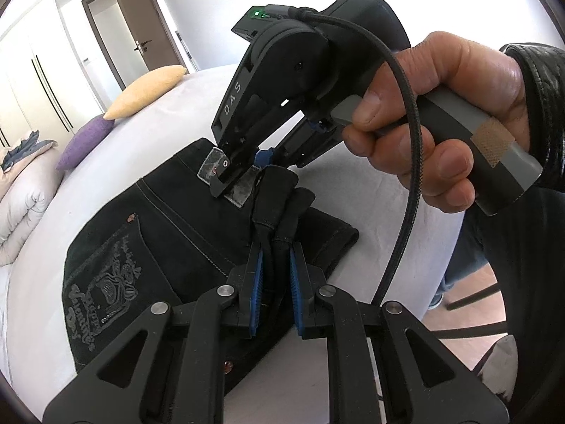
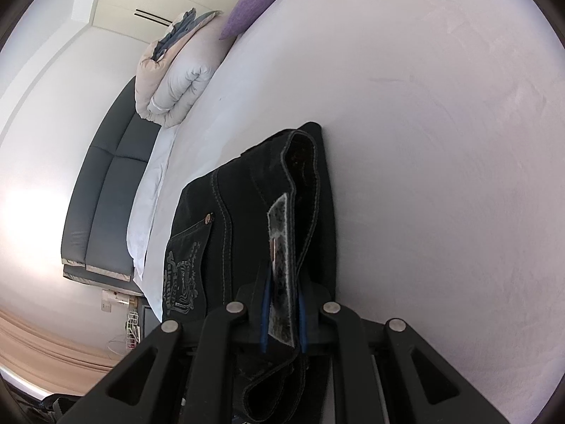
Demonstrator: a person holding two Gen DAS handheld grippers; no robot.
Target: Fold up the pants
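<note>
Left wrist: our left gripper clamps bunched hems of the black pants, which lie near the bed's edge; the right gripper grips the waistband.

Right wrist: jaws pinch the waistband patch; the pants run lengthwise away toward a purple pillow.

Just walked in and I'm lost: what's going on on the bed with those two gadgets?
A person is folding black denim pants on the pale sheet-covered bed, one handheld tool in each hand. The left tool is shut on bunched black fabric edges of the pants. The right tool, held in the person's bare right hand, is shut on the waistband at its grey patch label. A yellow cushion and a purple cushion lie further up the bed.
</note>
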